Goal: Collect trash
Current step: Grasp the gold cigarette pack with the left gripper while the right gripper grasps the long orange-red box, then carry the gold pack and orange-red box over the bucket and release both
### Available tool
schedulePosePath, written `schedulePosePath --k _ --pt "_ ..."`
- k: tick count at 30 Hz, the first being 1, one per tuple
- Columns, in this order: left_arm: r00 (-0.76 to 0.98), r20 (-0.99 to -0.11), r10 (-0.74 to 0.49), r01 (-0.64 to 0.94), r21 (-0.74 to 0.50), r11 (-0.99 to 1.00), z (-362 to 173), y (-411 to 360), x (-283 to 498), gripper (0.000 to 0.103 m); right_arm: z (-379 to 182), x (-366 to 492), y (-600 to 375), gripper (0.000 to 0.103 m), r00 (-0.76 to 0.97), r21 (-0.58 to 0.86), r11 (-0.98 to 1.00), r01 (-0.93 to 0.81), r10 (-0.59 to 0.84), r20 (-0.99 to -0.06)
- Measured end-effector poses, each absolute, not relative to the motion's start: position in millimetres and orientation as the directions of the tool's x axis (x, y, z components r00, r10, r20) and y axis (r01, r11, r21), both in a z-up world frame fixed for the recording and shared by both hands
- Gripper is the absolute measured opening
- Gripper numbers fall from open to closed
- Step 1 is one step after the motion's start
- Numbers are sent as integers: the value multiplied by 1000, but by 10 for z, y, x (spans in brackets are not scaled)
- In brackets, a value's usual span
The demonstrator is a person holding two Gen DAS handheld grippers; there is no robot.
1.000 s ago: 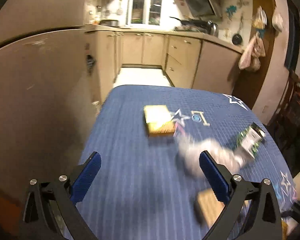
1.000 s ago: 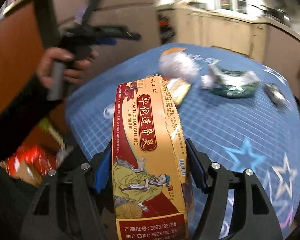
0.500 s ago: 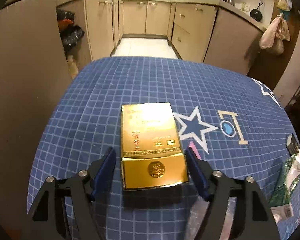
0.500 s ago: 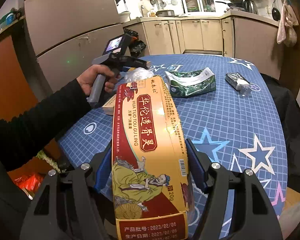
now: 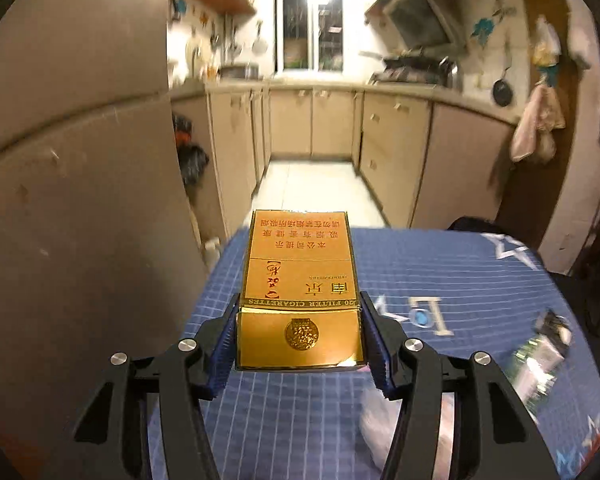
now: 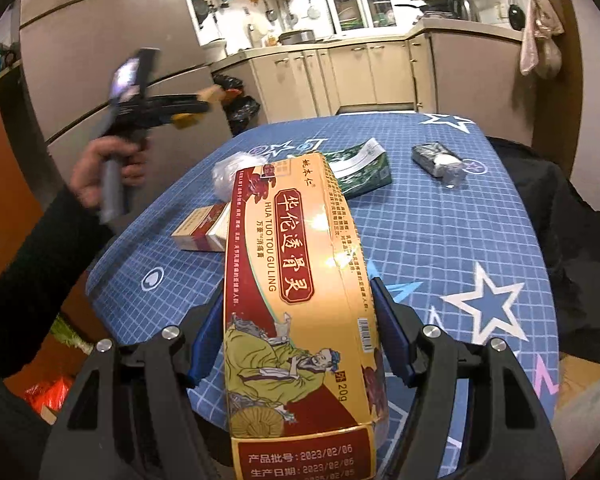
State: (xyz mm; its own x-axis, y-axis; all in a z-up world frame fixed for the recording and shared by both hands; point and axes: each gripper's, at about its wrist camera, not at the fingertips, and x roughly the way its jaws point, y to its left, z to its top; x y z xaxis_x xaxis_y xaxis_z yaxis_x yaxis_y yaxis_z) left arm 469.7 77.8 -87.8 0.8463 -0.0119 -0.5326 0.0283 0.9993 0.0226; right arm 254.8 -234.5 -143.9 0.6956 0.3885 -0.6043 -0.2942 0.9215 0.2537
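My table wears a blue checked cloth with stars; behind it I see beige cabinets, a window and a fridge.

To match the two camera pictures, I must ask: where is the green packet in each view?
Left wrist: the green packet lies blurred on the table, near the right edge, lower half.
Right wrist: the green packet is in the upper middle, just behind the far end of the red-and-yellow box.
Shared landmark: the pink cloth hanging at the right.
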Motion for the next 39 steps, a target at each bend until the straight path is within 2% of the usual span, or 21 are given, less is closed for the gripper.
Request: schedulePosePath --k 6,15,21,30,39 --pt "895 -443 -44 89 82 993 -675 482 3748 57 -1355 2472 -2404 65 727 240 941 -239 337 -598" --pt "885 -451 -117 155 48 987 -864 68 2791 57 -1264 2238 -2453 65 761 237 954 -183 290 -580" --pt "862 -481 -161 191 14 982 -996 -107 2478 57 -1279 2078 -2484 65 771 259 954 -150 277 -574" --pt "862 -492 -125 190 85 978 -1157 -428 2250 57 -1283 1862 -2523 65 794 250 960 -124 247 -556" --pt "884 -455 -108 192 143 971 -1092 -615 2066 57 -1223 1692 -2603 65 826 235 967 -100 212 -522"
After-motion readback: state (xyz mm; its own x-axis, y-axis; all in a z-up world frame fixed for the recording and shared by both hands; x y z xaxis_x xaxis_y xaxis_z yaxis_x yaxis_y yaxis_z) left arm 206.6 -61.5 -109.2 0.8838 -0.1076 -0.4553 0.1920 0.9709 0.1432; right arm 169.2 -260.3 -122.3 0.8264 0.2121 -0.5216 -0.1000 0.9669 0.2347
